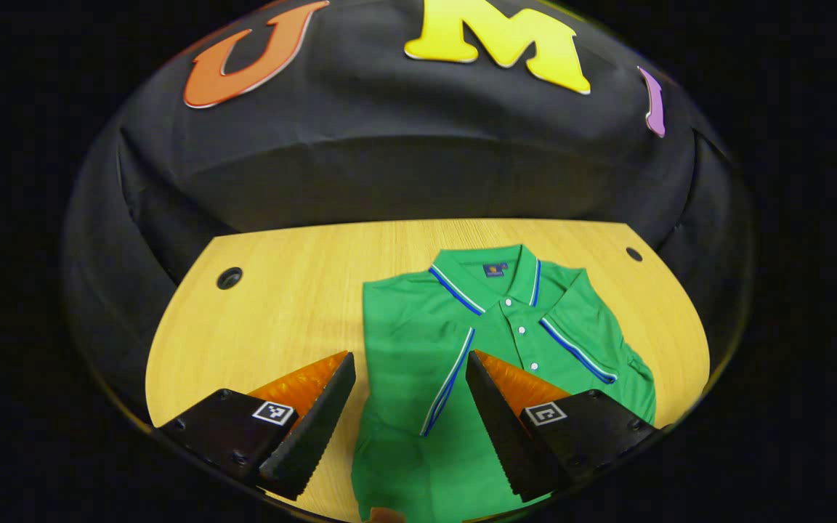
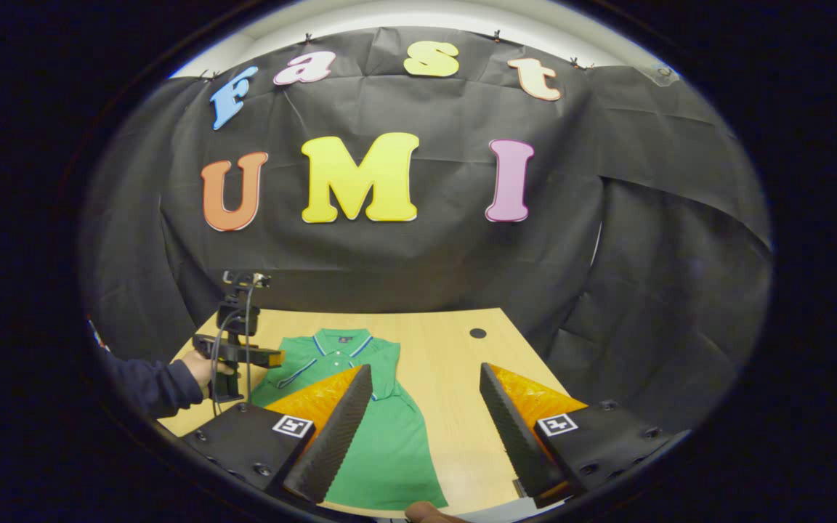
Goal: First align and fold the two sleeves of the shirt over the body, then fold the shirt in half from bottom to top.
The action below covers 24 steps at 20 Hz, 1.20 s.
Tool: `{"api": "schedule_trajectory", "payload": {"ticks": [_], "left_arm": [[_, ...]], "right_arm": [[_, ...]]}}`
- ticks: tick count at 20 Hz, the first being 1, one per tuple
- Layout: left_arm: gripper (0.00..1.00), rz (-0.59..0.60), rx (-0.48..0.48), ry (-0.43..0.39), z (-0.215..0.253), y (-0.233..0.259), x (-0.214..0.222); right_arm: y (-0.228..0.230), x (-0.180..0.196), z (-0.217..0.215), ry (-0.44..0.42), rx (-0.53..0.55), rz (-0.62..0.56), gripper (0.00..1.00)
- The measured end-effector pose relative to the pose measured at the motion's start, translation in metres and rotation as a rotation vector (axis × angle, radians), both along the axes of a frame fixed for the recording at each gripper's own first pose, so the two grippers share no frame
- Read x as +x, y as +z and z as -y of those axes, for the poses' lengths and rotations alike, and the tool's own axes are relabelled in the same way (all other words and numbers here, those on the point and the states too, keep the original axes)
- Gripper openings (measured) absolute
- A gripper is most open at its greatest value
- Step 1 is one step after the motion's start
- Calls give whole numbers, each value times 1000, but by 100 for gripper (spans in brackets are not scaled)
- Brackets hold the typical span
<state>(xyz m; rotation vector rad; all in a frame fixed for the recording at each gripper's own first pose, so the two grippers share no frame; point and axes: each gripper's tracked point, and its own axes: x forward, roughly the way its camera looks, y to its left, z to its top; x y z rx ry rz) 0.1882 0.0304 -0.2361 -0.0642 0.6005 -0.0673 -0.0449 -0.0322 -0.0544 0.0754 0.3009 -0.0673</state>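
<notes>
shirt [image 1: 418,349]: green, flat on table [image 1: 280,290], both sleeves folded over body
left gripper [image 1: 410,370]: fingers apart, holding nothing, above shirt
right gripper [image 2: 426,381]: fingers apart, holding nothing, above table

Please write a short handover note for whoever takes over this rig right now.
Left gripper: open, above the shirt, holding nothing.
Right gripper: open, raised over the table on the shirt's right side, holding nothing.
Shirt: flat on the table, collar toward the wall.
Done: both sleeves appear folded over the body.
Left: fold the shirt in half, bottom to top.
</notes>
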Motion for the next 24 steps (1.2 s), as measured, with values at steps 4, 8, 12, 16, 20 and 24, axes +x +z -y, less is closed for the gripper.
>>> {"api": "schedule_trajectory", "payload": {"ticks": [4,8,12,16,20,24], "left_arm": [[99,138,-56,82,-25,58,-47],[99,201,-59,112,-41,89,-99],[98,84,5,103,-48,54,-164],[99,-132,-2,114,-47,-15,-227],[99,-330,-46,70,-31,-69,-281],[99,-506,-13,32,-27,-104,-322]], "right_arm": [[-4,14,-6,46,8,11,96],[-27,28,-13,94,11,-26,96],[-90,36,-12,92,-12,-185,96],[-178,18,-20,143,-38,-418,96],[-265,-18,-16,178,-85,-655,96],[-315,-52,5,106,-60,-848,96]]}}
